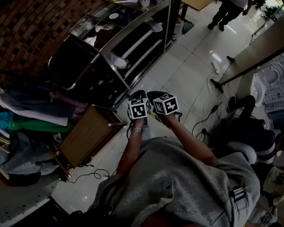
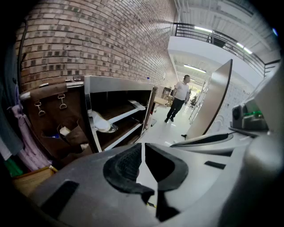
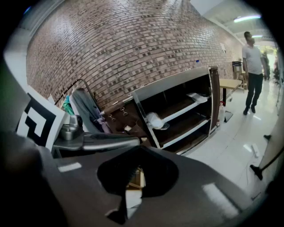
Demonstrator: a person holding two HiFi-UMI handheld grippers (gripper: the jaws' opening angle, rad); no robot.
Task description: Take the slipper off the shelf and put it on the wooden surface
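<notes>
A white slipper [image 1: 120, 62] lies on the middle tier of the dark metal shelf [image 1: 133, 42]; both gripper views show this slipper [image 2: 99, 121] [image 3: 155, 120] some way ahead. A second white slipper [image 1: 155, 26] [image 2: 136, 104] [image 3: 197, 96] lies further along the shelf. The wooden surface [image 1: 88, 135] is a low brown board left of the shelf's near end. My left gripper [image 1: 138, 96] [image 2: 143, 153] and right gripper [image 1: 156, 95] [image 3: 137, 153] hang side by side over the floor, short of the shelf. Both are shut with nothing in them.
Clothes [image 1: 31, 115] hang in a heap left of the wooden surface. A brown hanging organiser [image 2: 57, 119] covers the shelf's near end. A person [image 1: 228, 11] [image 2: 177, 99] walks on the tiled floor beyond the shelf. Cables [image 1: 208, 115] trail on the floor at right.
</notes>
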